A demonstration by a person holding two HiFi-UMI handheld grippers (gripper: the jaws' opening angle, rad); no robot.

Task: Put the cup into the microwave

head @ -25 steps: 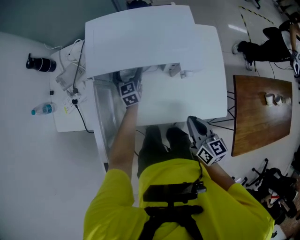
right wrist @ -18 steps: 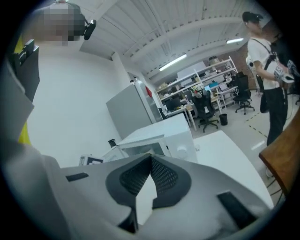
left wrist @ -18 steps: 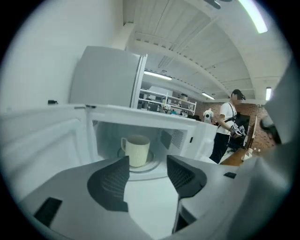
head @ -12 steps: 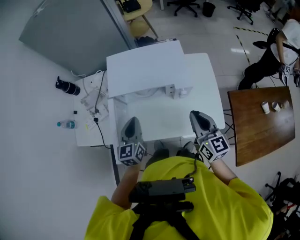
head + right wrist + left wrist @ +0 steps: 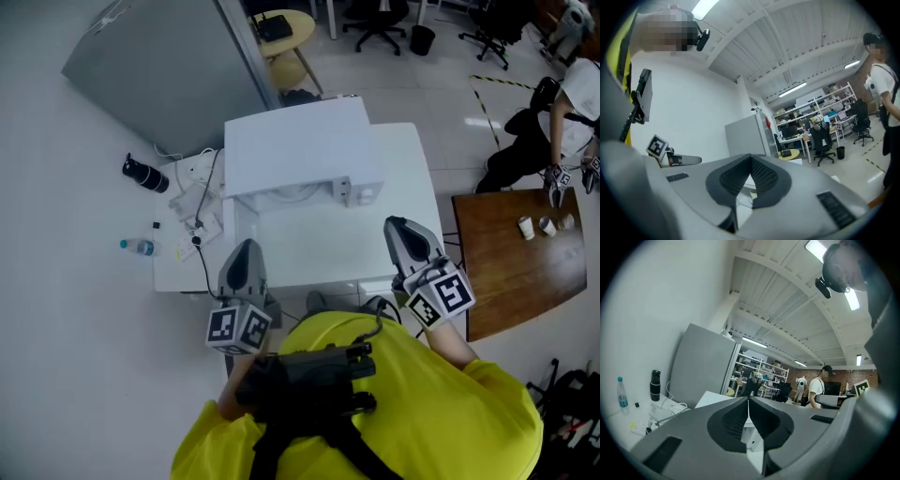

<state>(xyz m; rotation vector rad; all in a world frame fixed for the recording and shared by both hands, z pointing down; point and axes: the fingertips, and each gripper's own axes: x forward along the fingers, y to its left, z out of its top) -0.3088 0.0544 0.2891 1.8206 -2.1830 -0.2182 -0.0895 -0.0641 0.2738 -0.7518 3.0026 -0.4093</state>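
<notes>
Microwave (image 5: 298, 150) shows only its white top; left gripper (image 5: 246, 246) and right gripper (image 5: 399, 225) jaws are together, empty.

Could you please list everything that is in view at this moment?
main table: one, white, before the person
microwave: one, white, at its far end
side table: one, white, left of main table
flask: one, black, on side table
water bottle: one, clear, on side table
cables: tangle, black and white, there too
wooden table: one, brown, right
office chairs: several, black, background
left claw: one, grey, shut, empty
right claw: one, grey, shut, empty
</notes>
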